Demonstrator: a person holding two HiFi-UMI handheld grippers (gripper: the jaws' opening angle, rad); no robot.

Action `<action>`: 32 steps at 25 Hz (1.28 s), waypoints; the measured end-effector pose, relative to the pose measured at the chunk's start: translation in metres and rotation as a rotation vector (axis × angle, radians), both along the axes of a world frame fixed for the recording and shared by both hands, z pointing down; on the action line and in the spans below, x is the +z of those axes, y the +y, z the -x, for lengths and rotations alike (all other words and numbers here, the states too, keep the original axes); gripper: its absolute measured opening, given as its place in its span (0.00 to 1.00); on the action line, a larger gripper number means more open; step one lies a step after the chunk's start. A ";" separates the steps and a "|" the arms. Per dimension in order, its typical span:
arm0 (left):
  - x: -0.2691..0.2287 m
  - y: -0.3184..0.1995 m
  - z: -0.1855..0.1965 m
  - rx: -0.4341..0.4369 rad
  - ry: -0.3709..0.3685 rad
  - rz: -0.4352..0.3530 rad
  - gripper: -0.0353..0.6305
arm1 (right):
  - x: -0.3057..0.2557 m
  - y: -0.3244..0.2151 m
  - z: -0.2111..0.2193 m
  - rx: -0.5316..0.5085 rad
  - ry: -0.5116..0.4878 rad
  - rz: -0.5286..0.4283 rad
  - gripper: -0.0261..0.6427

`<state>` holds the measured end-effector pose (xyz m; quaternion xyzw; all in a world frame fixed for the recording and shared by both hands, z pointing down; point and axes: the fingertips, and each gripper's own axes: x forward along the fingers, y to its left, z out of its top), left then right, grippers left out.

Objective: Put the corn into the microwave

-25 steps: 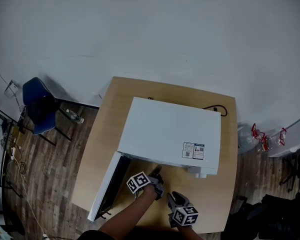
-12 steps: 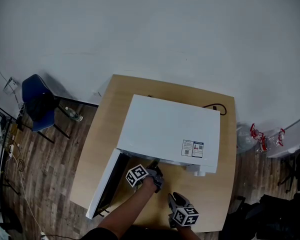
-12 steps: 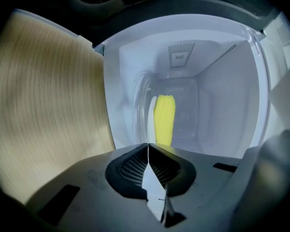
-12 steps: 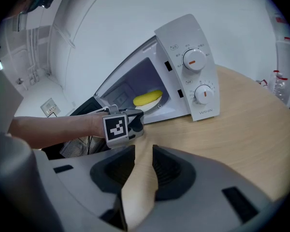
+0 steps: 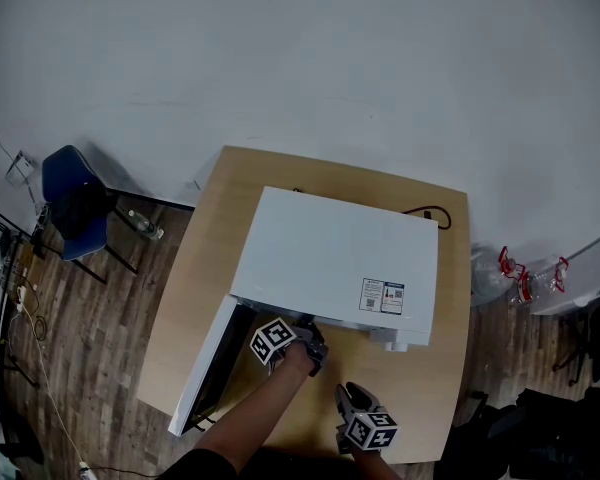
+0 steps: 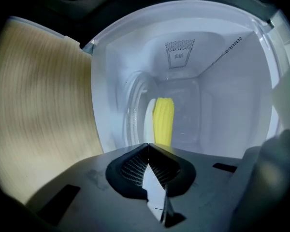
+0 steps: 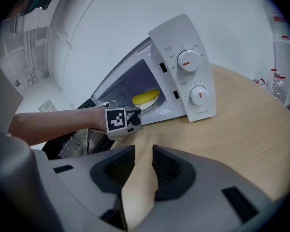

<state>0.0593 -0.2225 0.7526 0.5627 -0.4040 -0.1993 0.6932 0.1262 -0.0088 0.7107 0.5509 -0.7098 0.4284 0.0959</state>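
Resting just ahead of the clenched, empty left gripper (image 6: 147, 147), the corn (image 6: 164, 120) lies inside the microwave (image 5: 340, 258) (door (image 5: 202, 373) open) on a wooden table (image 5: 215, 228); right gripper (image 7: 143, 154) hangs released behind, blue chair (image 5: 75, 203) on plank floor (image 5: 100, 338).

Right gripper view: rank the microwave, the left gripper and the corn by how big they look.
1. microwave
2. left gripper, nearer the camera, so its lead over the corn is unsure
3. corn
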 end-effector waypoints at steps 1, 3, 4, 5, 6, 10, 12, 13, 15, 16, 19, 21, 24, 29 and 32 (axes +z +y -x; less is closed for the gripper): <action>0.000 -0.001 0.000 0.004 -0.007 0.001 0.07 | -0.002 -0.001 -0.002 0.003 0.009 -0.006 0.29; 0.000 -0.002 -0.001 0.008 -0.007 0.008 0.07 | -0.005 -0.003 -0.006 0.008 0.020 -0.018 0.28; 0.001 -0.002 -0.002 0.008 0.004 0.012 0.07 | -0.007 -0.004 -0.008 0.011 0.020 -0.022 0.28; 0.001 -0.002 -0.002 0.007 0.022 0.019 0.07 | -0.008 -0.003 -0.009 0.016 0.016 -0.023 0.28; 0.002 -0.002 -0.002 0.004 0.043 0.025 0.07 | -0.010 -0.003 -0.010 0.024 0.011 -0.023 0.28; -0.002 0.000 0.001 0.000 0.089 0.013 0.08 | -0.019 0.004 -0.016 0.054 0.013 -0.036 0.28; -0.013 0.006 0.001 0.038 0.099 -0.030 0.08 | -0.027 0.007 -0.020 0.068 0.021 -0.056 0.28; -0.021 0.012 0.001 0.069 0.103 -0.060 0.08 | -0.032 0.009 -0.022 0.080 0.024 -0.068 0.28; -0.037 0.030 0.002 0.129 0.093 -0.107 0.08 | -0.044 0.013 -0.027 0.110 0.025 -0.094 0.28; -0.043 0.040 0.004 0.147 0.082 -0.122 0.08 | -0.050 0.015 -0.029 0.125 0.025 -0.108 0.28; -0.066 0.073 0.015 0.173 0.055 -0.160 0.08 | -0.065 0.024 -0.034 0.161 0.035 -0.149 0.28; -0.087 0.098 0.022 0.219 0.011 -0.215 0.08 | -0.076 0.031 -0.033 0.171 0.057 -0.178 0.28; -0.121 0.138 0.034 0.309 -0.092 -0.325 0.08 | -0.095 0.042 -0.024 0.166 0.101 -0.217 0.28; -0.162 0.223 0.059 0.404 -0.155 -0.420 0.07 | -0.129 0.084 0.001 0.156 0.181 -0.262 0.25; -0.188 0.272 0.065 0.545 -0.310 -0.608 0.07 | -0.149 0.108 0.010 0.172 0.192 -0.308 0.18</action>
